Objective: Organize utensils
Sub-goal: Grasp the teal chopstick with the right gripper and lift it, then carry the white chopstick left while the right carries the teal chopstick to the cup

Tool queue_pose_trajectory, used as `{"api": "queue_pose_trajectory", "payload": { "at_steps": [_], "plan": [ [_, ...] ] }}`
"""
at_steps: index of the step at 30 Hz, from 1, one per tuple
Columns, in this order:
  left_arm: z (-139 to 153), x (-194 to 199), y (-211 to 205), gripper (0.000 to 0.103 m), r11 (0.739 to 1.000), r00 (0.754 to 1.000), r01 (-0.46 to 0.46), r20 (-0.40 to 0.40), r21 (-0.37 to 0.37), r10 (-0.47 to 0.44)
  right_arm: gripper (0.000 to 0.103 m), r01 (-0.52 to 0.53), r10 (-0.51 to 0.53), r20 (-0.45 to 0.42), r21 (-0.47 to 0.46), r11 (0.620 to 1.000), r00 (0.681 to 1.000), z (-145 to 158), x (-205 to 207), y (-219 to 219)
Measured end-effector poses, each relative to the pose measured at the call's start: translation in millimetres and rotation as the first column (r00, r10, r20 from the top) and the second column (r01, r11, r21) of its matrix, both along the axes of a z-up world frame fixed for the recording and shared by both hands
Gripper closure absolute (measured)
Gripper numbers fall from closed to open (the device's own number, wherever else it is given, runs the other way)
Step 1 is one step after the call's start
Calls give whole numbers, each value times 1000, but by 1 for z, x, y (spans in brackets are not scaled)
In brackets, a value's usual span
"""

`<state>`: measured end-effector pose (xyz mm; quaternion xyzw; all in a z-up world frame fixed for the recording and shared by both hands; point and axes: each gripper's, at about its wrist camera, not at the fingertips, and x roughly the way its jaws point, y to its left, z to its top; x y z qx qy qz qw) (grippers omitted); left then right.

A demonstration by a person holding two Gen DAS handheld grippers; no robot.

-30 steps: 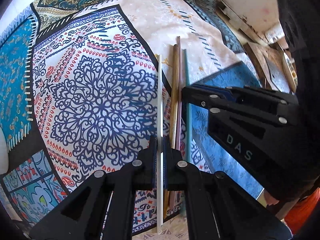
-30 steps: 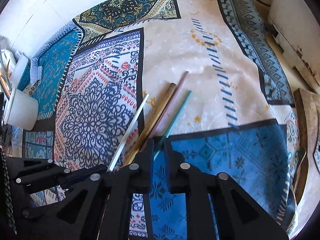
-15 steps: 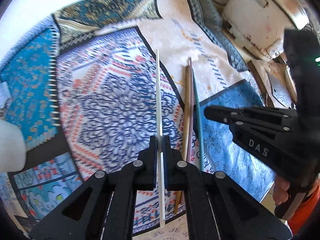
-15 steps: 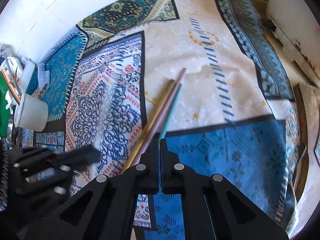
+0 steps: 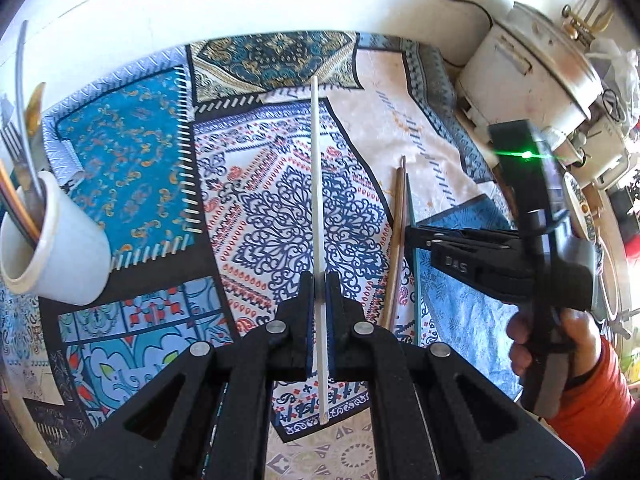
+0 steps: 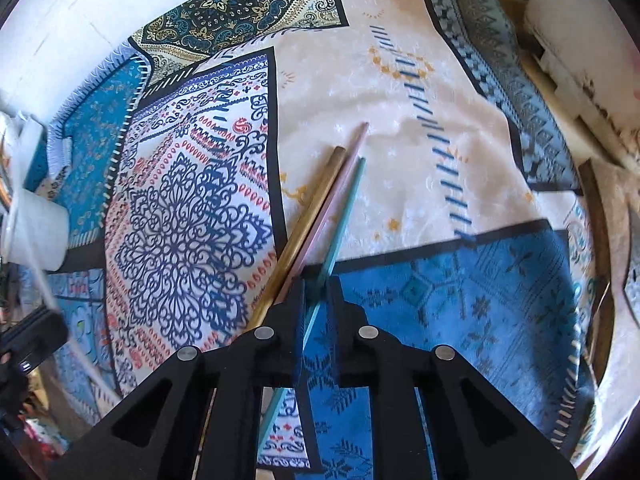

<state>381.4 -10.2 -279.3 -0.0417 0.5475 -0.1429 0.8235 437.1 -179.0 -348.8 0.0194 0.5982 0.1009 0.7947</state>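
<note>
Left gripper (image 5: pixel 319 280) clamping a white chopstick (image 5: pixel 316 184), fingers closed on its lower part, the stick running straight ahead over the tablecloth (image 5: pixel 132 152) and pointing toward the back wall, its short near end sticking out behind the pads. Carrying it clear of the cloth, though how high cannot be told.

Right gripper (image 6: pixel 320 284) pinching a teal chopstick (image 6: pixel 344 216), jaws drawn together around its middle, the far tip angling up and to the right over the cream patch of the patchwork tablecloth (image 6: pixel 440 80), the near end passing back under the gripper body. Seen in the left view as a black tool (image 5: pixel 472 256) gripped by a hand (image 5: pixel 560 344) in an orange sleeve, reaching in from the right.

Lying just left of the teal stick, touching one another: a pink chopstick (image 6: pixel 340 176) and a thicker golden-brown one (image 6: pixel 316 200), both flat on the cloth and slanting the same way. Showing in the left view as a brown stick (image 5: pixel 396 240) beside a teal edge.

Standing at the left edge of the cloth: a white cup (image 5: pixel 56 256) tilted by the lens, holding a fork (image 5: pixel 12 144), a spoon (image 5: pixel 34 108) and some coloured chopsticks. Sitting at the far right corner: a white rice cooker (image 5: pixel 532 68).
</note>
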Motion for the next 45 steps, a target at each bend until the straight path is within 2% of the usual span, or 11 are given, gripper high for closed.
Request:
{"api": "queue_pose_trajectory", "payload": {
  "at_steps": [3, 8, 14, 20, 25, 35, 45],
  "plan": [
    [8, -2, 8, 99, 1000, 1000, -15, 16, -11, 15, 94, 10, -10, 4, 19, 1000, 1000, 0, 5, 6],
    [16, -7, 16, 99, 999, 999, -26, 31, -30, 27, 97, 29, -25, -32, 121, 992, 999, 0, 12, 8],
    [27, -12, 22, 99, 999, 998, -28, 54, -37, 30, 98, 5, -4, -8, 119, 993, 1000, 6, -6, 13],
    [41, -16, 29, 99, 998, 995, -38, 95, -50, 42, 99, -10, 1, 76, 115, 993, 997, 22, -24, 12],
    [54, -20, 35, 99, 997, 989, -50, 136, -56, 57, 99, -4, -16, 157, 124, 992, 987, 49, -37, 1],
    [90, -28, 51, 99, 995, 968, -73, 235, -73, 88, 100, -5, -35, 301, 131, 991, 953, 106, -68, 3],
    [113, -38, 72, 99, 990, 946, -109, 297, -95, 132, 103, -86, 33, 404, 113, 990, 914, 146, -80, 25]
  ]
}}
